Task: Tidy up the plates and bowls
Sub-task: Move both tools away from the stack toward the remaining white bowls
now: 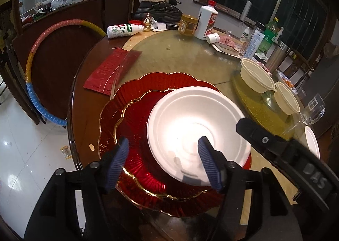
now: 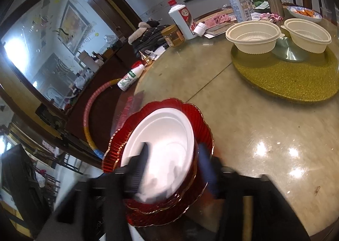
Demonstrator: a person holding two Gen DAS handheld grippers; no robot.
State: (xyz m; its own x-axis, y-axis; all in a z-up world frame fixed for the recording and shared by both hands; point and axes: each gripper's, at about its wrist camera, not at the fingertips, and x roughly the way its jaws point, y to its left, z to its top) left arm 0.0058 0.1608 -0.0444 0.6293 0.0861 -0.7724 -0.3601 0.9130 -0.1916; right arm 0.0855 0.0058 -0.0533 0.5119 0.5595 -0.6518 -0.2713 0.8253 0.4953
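A white foam bowl (image 1: 197,131) sits on two stacked red gold-rimmed plates (image 1: 135,118) at the near table edge. My left gripper (image 1: 164,162) is open just above the stack's near side, one finger over the red plate, the other over the bowl. The right gripper's body (image 1: 275,143) reaches in from the right beside the bowl. In the right wrist view the white bowl (image 2: 163,145) lies between my blurred right fingers; the right gripper (image 2: 173,169) is open around its near rim, above the red plates (image 2: 203,133). Two cream plastic bowls (image 2: 252,37) (image 2: 307,35) stand on a gold mat (image 2: 292,80).
Bottles, a jar (image 1: 187,24) and a white liquor bottle (image 1: 206,21) crowd the table's far side. A red packet (image 1: 110,69) lies left of the plates. A hoop (image 1: 36,67) leans beside the table. A glass mug (image 1: 313,112) and another white bowl (image 1: 312,141) sit at right.
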